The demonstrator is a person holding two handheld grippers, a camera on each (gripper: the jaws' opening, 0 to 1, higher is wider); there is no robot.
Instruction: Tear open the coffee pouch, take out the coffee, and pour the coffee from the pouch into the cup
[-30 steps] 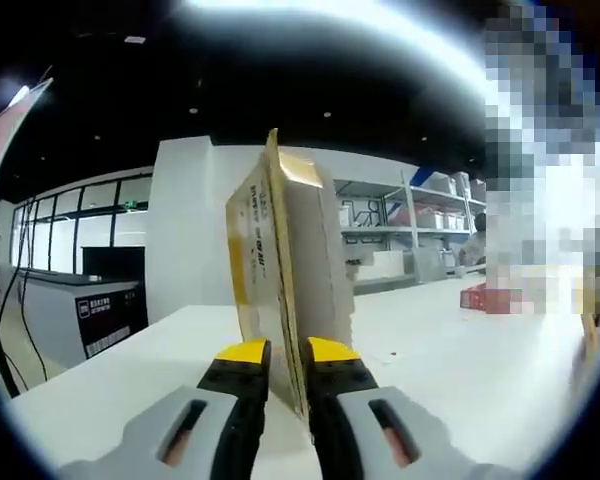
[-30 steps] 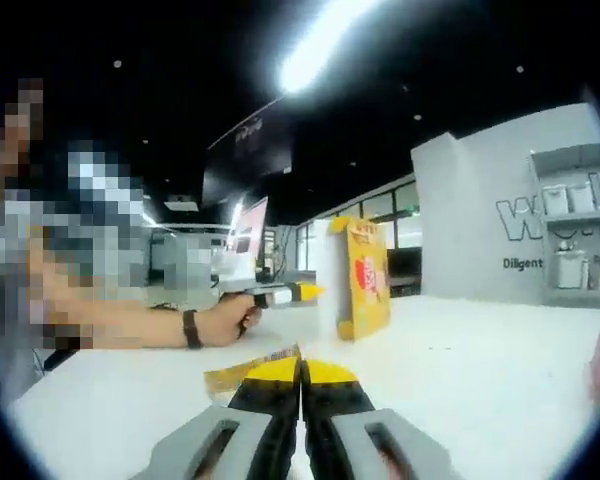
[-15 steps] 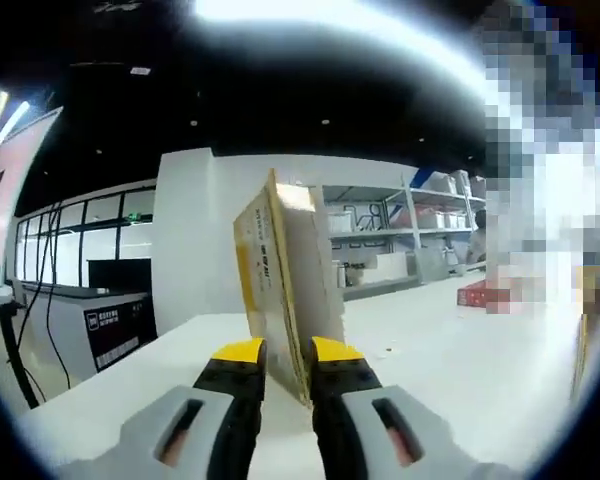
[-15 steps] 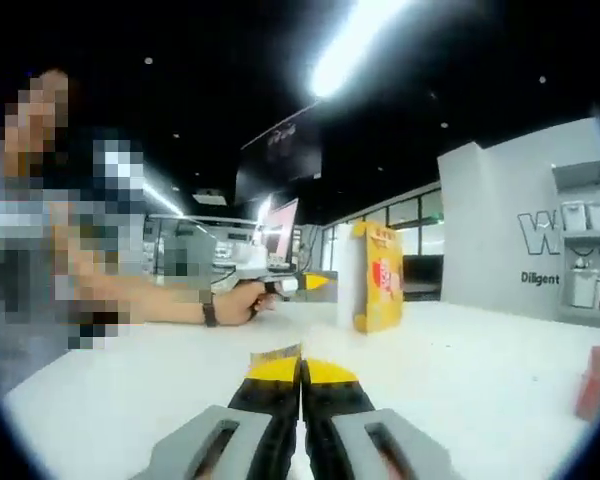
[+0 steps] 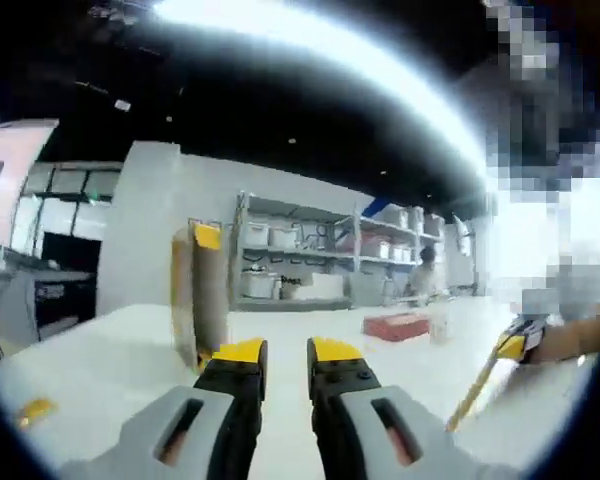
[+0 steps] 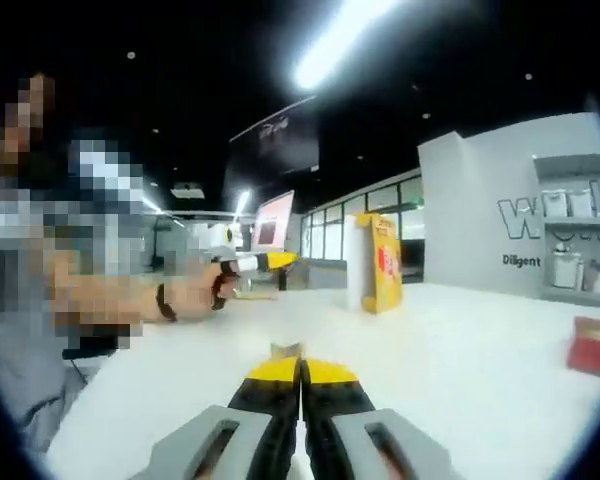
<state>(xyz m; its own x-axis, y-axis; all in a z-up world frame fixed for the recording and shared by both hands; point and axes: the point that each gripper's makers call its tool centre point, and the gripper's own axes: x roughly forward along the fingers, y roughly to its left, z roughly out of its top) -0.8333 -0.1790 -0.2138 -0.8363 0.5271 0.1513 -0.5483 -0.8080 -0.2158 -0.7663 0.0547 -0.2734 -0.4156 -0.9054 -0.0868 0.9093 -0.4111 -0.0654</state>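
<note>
Left gripper view is showing the left gripper (image 5: 286,352) standing released, its yellow-tipped jaws parted with nothing between them, while the yellow coffee pouch (image 5: 198,290) is standing upright on the white table (image 5: 100,345) just beyond the left jaw tip. From the right side the right gripper (image 5: 510,345) is coming into this view, pinching a thin yellow strip (image 5: 476,393) that hangs down from it.

In the right gripper view the right gripper (image 6: 300,368) is clenching a small torn strip (image 6: 286,350) between its closed jaws, and the pouch (image 6: 382,262) is standing well apart on the table (image 6: 460,340), with the left gripper (image 6: 270,261) held in a hand (image 6: 195,290) near it.

The pouch is looking light, thin-walled and crushable, likely to tip or slide at a nudge. Gripping across its flat faces partway up the body, below the top edge, is probably keeping the mouth free for pouring. A red box (image 6: 592,346) is sitting far right; I cannot make out a cup.
</note>
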